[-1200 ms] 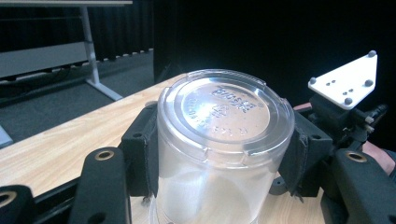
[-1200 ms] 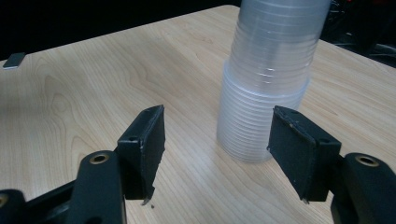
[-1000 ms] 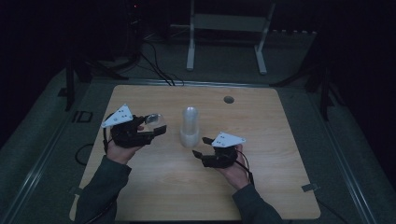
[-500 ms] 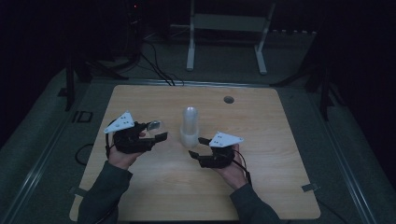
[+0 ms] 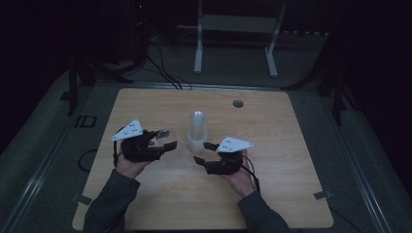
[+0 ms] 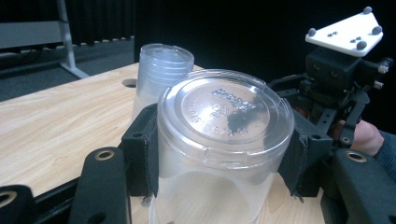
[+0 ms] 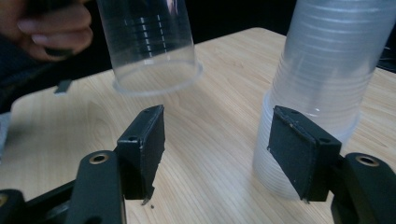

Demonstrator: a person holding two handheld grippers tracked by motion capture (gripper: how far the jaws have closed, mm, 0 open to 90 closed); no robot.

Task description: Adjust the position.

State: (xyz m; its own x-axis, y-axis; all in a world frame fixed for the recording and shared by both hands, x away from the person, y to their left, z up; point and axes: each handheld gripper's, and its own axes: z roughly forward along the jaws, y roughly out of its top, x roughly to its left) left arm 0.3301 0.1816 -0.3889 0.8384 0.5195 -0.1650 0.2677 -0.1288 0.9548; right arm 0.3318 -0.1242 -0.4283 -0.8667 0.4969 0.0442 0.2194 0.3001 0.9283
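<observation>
Here the left gripper (image 6: 219, 154) is clamping a clear cup (image 6: 224, 140) upside down between its pads, while the right gripper (image 7: 229, 154) is waiting spread beside the cup stack (image 7: 322, 88), best steadied low before separating another.

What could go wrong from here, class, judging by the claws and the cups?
1. The left claw grips a single clear plastic cup upside down by its thin walls; squeezing harder may crush it, or it may slip.
2. The open right claw sits close beside the tall stack of clear plastic cups and could topple it.
</observation>
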